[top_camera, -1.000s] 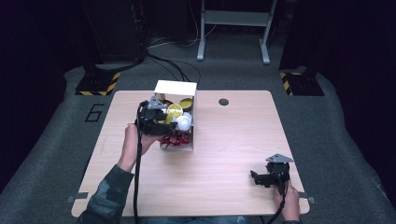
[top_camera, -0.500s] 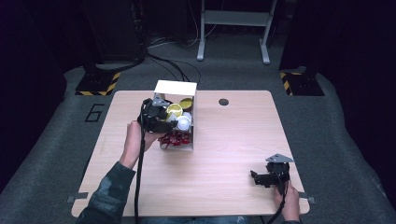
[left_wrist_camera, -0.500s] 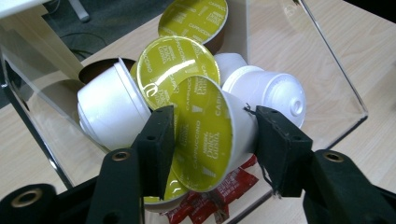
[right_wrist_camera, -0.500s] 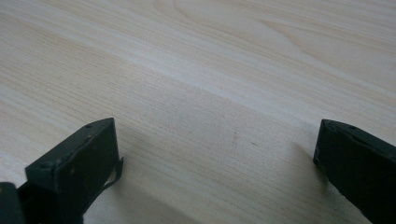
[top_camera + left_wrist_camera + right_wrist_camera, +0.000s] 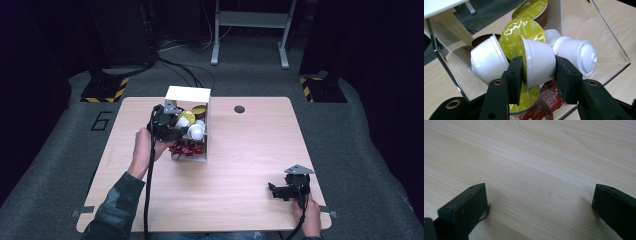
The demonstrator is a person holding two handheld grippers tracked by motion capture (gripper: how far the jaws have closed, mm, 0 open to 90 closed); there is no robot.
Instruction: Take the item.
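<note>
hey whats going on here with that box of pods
A person is picking coffee capsules out of a clear box on the wooden table. The left gripper has just closed on a white capsule with a green foil lid. The right gripper rests open over bare table, holding nothing.

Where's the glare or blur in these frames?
Left gripper view: glare on the green foil lid, fingers soft up close. Right gripper view: table evenly lit, soft shadows by the fingers. High view: dark surround, low detail.

"6" on grey floor mat (image 5: 101, 121); "CAPPUCCINO" partly legible on green capsule lid (image 5: 520, 35).
</note>
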